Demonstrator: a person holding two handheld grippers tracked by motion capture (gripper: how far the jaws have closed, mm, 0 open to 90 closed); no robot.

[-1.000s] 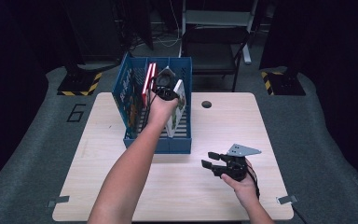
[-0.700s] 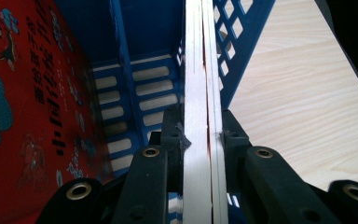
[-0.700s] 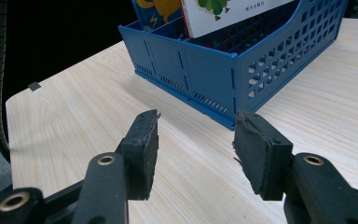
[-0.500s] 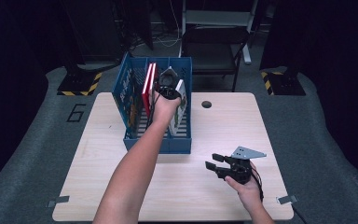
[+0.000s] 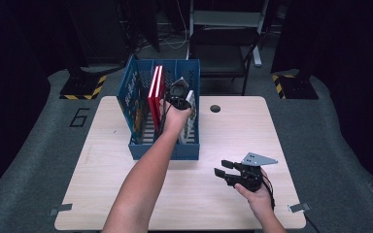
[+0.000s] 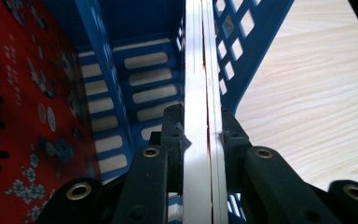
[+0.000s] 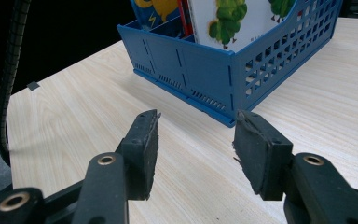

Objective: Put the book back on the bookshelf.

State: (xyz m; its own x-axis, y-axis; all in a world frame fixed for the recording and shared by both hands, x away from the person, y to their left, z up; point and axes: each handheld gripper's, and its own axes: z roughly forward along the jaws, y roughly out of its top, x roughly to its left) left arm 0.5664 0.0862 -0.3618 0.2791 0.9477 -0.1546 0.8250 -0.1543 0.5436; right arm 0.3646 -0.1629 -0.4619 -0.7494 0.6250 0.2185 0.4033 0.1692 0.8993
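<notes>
Blue crate (image 5: pixel 162 150) at upper centre of the high view, left gripper (image 5: pixel 178 93) reaching into it.

Its jaws are clamped on the top edge of a white book (image 6: pixel 201 93) that stands upright in the crate's right-hand compartment, just inside the perforated wall; a red book (image 5: pixel 155 92) stands in the compartment to its left. Lower right of the high view, the right gripper (image 5: pixel 226 170) hovers over bare wooden table (image 5: pixel 102 160), jaws spread apart and holding nothing, well apart from the crate.
</notes>
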